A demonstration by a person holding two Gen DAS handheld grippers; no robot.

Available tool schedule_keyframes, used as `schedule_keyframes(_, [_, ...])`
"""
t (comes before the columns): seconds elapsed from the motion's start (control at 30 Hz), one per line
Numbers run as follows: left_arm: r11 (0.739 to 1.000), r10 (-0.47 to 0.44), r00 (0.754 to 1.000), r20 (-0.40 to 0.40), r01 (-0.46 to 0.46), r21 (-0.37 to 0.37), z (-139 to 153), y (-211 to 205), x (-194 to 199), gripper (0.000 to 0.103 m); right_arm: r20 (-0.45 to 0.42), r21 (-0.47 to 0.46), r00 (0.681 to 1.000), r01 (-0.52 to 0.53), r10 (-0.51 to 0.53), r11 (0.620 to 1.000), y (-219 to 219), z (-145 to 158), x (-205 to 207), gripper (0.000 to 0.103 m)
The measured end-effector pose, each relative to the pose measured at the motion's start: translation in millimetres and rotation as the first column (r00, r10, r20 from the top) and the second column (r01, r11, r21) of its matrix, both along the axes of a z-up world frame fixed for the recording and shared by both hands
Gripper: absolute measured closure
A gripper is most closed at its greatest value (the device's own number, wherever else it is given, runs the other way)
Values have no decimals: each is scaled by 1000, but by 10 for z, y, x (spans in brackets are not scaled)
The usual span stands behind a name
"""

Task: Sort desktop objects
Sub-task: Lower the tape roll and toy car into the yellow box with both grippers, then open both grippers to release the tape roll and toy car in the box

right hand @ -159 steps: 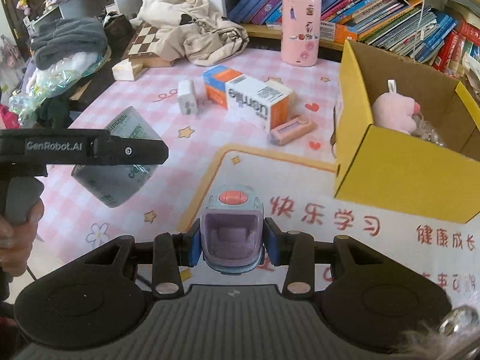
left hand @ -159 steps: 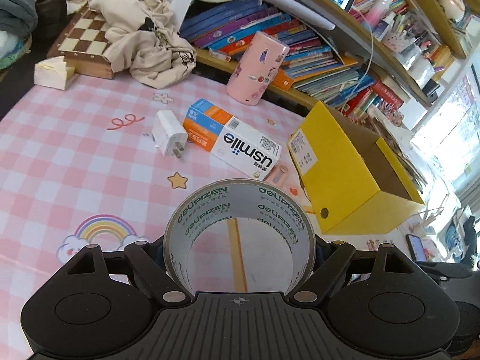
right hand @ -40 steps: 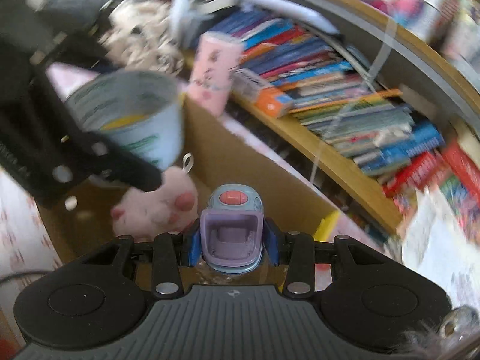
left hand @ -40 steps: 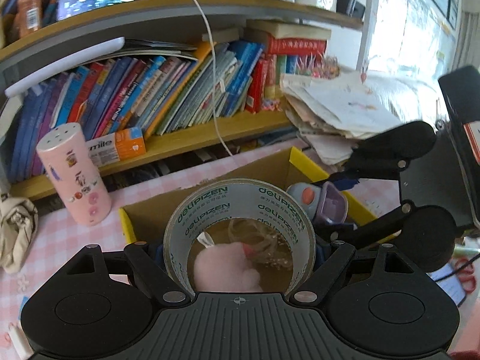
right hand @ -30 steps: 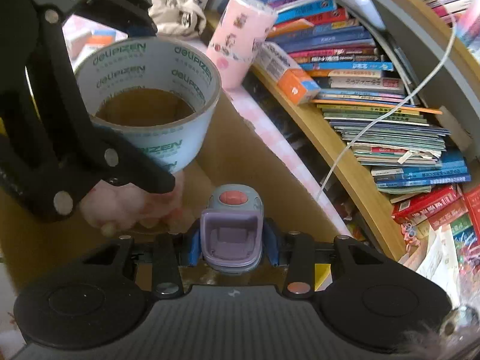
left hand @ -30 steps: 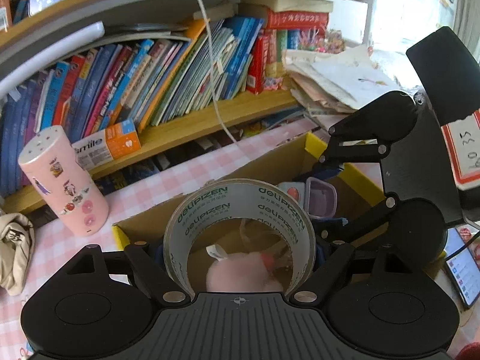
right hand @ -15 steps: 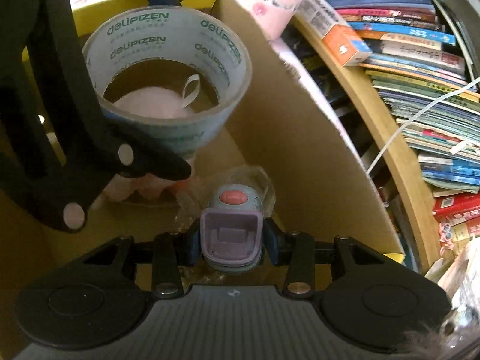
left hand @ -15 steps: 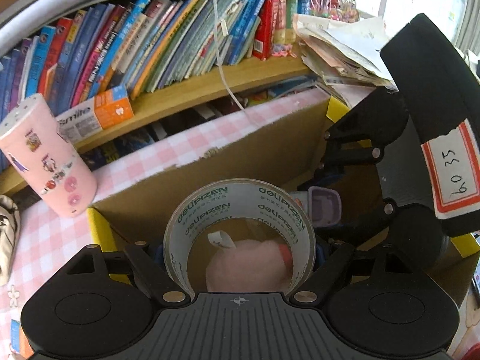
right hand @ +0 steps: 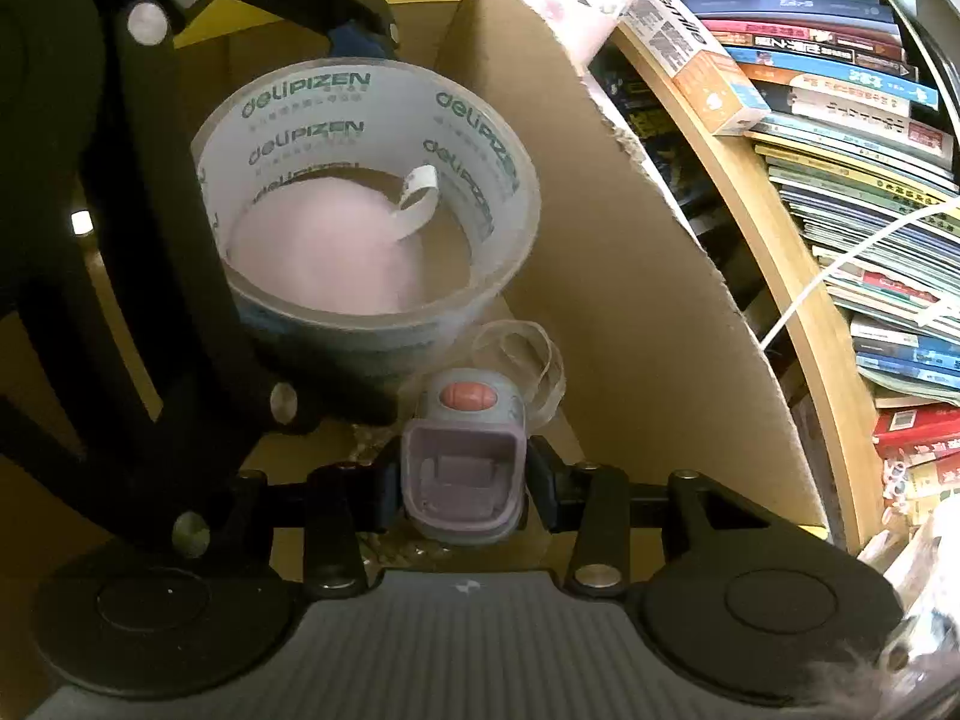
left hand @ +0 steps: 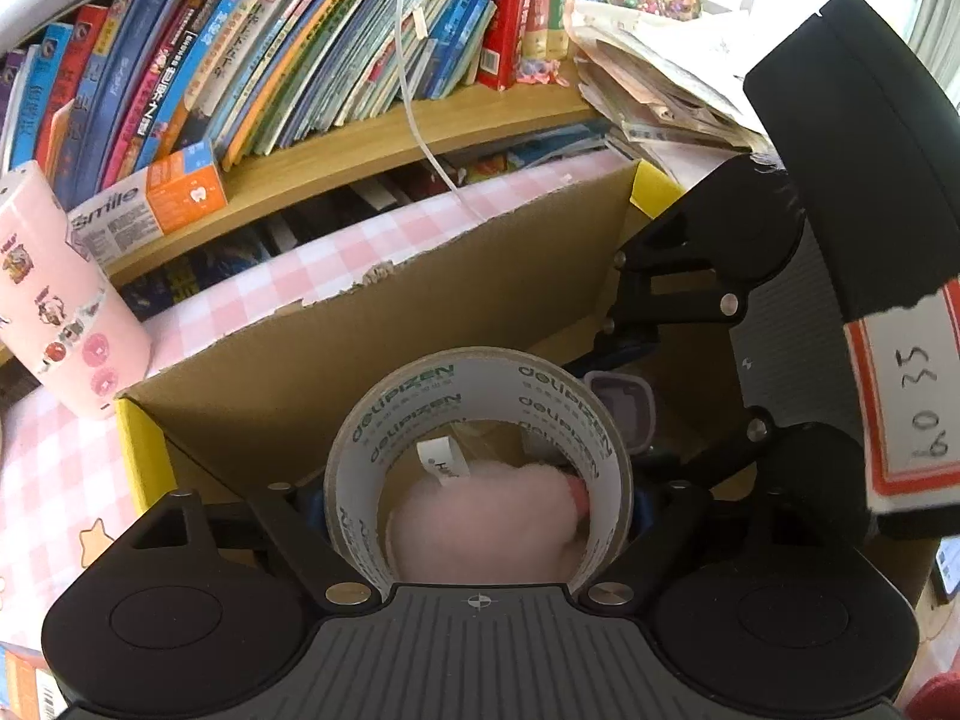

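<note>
Left gripper (left hand: 480,516): my jaws stood wide, having just eased outward a little, with the tape roll (left hand: 480,420) between them over the box.
Right gripper (right hand: 462,480): my jaws, narrow, clamped the small purple device (right hand: 462,468).
Cardboard box (left hand: 420,324): it held a pink plush toy (left hand: 486,522), seen through the roll, and clear plastic wrap (right hand: 522,360).
Beyond: a bookshelf (left hand: 336,144).

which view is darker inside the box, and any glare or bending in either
Right wrist view: dim and shadowed inside the cardboard box, where the tape roll looks greyish. Left wrist view: brighter, with blown-out window glare top right; its bookshelf bows from fisheye distortion.
</note>
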State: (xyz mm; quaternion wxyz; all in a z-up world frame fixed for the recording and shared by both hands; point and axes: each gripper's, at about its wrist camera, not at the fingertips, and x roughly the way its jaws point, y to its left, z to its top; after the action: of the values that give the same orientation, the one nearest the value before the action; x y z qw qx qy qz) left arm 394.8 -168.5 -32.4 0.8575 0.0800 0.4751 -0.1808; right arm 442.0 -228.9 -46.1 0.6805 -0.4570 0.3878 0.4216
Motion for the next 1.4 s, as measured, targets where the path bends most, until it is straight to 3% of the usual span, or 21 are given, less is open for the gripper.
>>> schedule_keyframes(0.1, [1000,-6,1000,0,6,9,-7,-14,-7,16,10,2,1000,1,-1,1000,15,-4,-7,58])
schedule_keyframes(0.3, [1000,-3,1000,19,2,18,29,-21,-59,15,39,25,999,17,-18,1000,-14,44,-31,38])
schedule_keyframes(0.43, [998,25,998,51,-28,52,95,-16,-136,2,42,41,999,19,-21,999,-60,104,-78,28])
schedule_keyframes(0.73, [999,26,995,95,-29,30,258,31,-321,1,22,108,997,70,-73,992,-207,307,-241,26])
schedule_keyframes(1.1, [997,39,976,212,-53,59,479,68,-684,1,84,207,989,100,-120,973,-354,631,-563,20])
schedule_keyframes(1.4, [987,150,951,272,-158,9,682,296,-994,0,139,338,964,170,-228,926,-522,863,-807,15])
